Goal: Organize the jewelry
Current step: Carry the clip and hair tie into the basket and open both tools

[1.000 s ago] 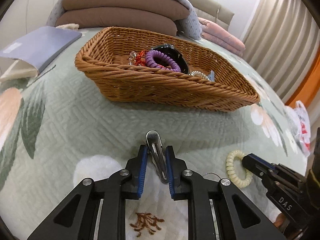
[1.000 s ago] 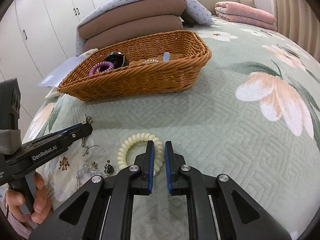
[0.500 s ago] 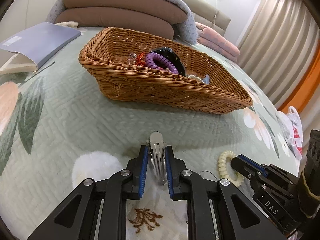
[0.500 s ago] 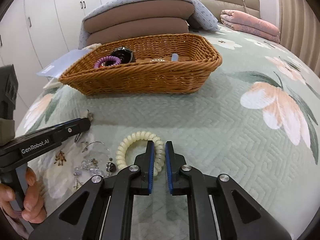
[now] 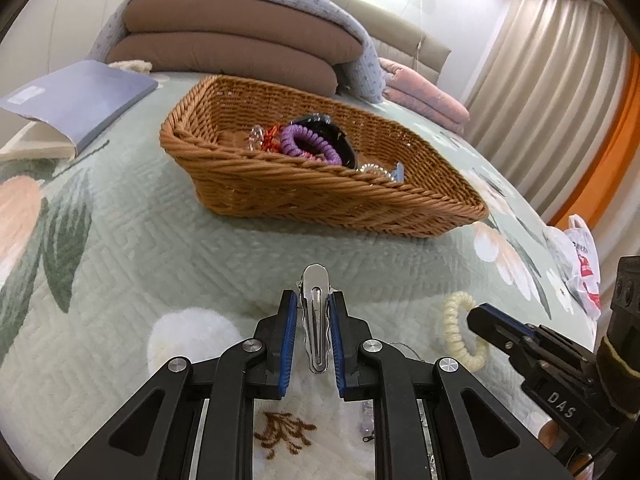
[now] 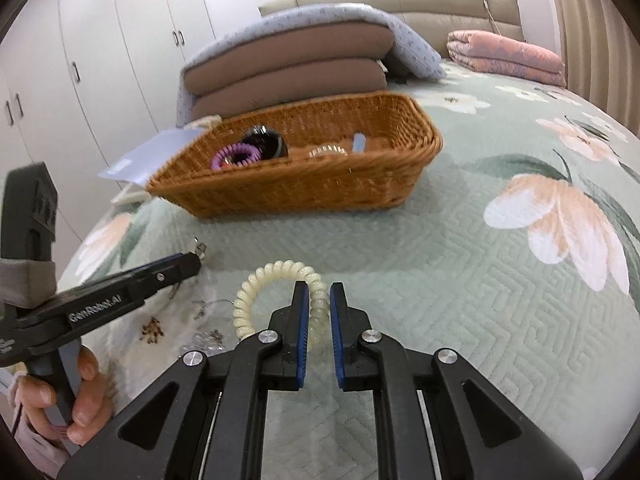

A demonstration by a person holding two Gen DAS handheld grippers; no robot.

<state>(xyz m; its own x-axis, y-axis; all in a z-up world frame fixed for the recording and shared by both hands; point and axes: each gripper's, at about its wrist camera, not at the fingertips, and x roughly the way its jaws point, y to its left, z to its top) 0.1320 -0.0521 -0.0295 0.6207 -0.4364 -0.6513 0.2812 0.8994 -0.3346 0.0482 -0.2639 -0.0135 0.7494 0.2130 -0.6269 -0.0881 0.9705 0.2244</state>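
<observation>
The left hand-held gripper (image 5: 313,312) is clamped on a silver metal hair clip (image 5: 315,316), which stands upright between its blue pads with the rounded end poking out past the fingertips, above the bed's green floral quilt (image 5: 120,248); the right hand-held gripper (image 6: 319,300) is clamped on the near-right side of a cream spiral hair tie (image 6: 276,276), whose far loop lies over the quilt; in the left wrist view the same right tool comes in from the lower right with the cream coil at its tip; in the right wrist view a person's hand (image 6: 60,396) grips the handle of the left tool at the lower left; beyond both, well apart from them, a brown wicker basket (image 5: 304,196) sits on the quilt holding a purple spiral hair tie (image 5: 308,144), a black round item (image 5: 332,132), a small red and clear piece (image 5: 264,138) and a clear coil beside a pale blue clip (image 5: 384,170); small silver jewelry pieces (image 6: 208,336) lie loose on the quilt just beside the cream tie; a blue folder (image 5: 80,100) rests to the basket's left, brown cushions (image 5: 240,48) stacked behind it, and a folded pink blanket (image 5: 424,92) further right
</observation>
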